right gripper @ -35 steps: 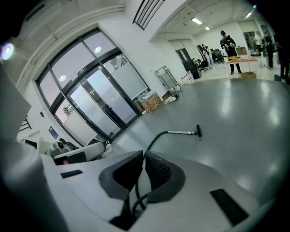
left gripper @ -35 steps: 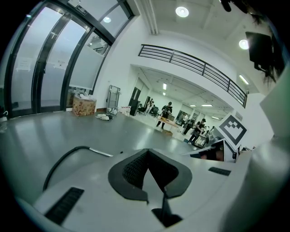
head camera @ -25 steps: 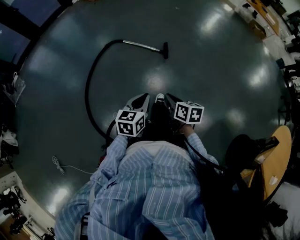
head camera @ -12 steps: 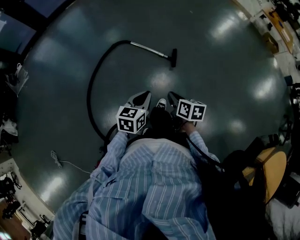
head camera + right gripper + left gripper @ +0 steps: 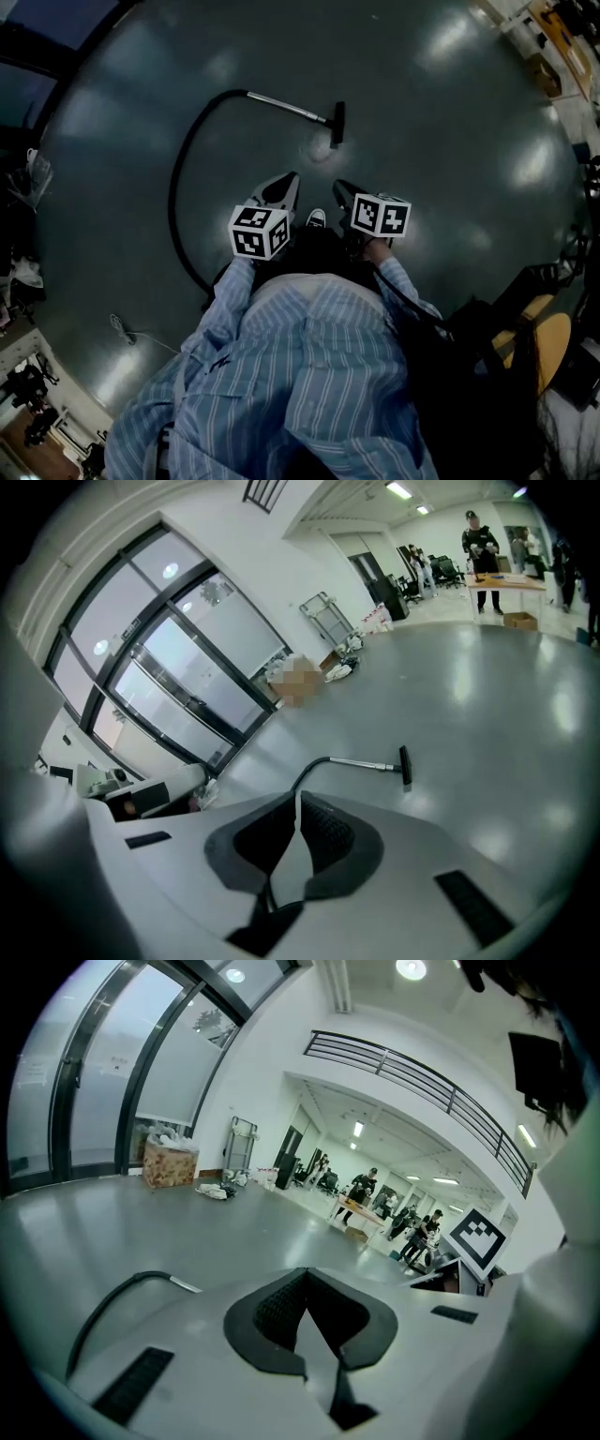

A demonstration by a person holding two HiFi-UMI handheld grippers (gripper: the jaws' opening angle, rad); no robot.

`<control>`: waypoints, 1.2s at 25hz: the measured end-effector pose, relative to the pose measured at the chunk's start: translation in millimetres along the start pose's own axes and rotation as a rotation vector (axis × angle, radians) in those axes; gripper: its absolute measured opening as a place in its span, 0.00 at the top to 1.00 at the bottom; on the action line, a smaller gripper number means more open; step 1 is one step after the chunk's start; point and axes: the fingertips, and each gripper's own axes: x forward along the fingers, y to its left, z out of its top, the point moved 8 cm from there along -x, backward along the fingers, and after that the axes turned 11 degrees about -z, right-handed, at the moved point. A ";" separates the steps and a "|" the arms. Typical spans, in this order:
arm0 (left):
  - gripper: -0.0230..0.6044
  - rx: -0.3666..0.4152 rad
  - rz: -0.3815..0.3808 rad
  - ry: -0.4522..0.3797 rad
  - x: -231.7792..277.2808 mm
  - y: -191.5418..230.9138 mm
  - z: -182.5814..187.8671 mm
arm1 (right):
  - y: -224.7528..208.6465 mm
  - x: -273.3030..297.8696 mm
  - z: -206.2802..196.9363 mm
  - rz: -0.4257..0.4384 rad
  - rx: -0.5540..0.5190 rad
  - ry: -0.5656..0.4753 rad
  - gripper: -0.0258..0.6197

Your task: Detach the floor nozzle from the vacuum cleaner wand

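The left hand-held gripper (image 5: 283,186) is clenched and empty. The wand (image 5: 281,104) lies on the floor (image 5: 450,150) well ahead, long axis left to right, with the floor nozzle (image 5: 337,124) at its right end. The right hand-held gripper (image 5: 343,192), also clenched and empty, points straight at the nozzle and is judged nearer.

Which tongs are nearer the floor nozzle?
Right. In the head view the right tongs sit straight below the floor nozzle; the left tongs sit farther off, below and left of it.

Wand (image 5: 284,104): you'll see a silver tube flat on the floor ahead, black hose (image 5: 172,199) curving off left.
Nozzle (image 5: 337,124): black bar, attached at its right end.
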 end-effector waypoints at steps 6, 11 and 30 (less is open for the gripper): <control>0.95 0.002 -0.012 0.047 30.3 5.2 19.4 | -21.2 7.2 21.3 -0.012 0.063 0.015 0.93; 0.95 0.009 -0.037 0.066 43.5 19.6 33.2 | -23.9 17.3 27.1 -0.023 0.111 0.010 0.93; 0.95 0.121 -0.271 0.217 156.5 173.0 169.8 | -4.4 128.4 154.2 -0.114 0.308 -0.092 0.92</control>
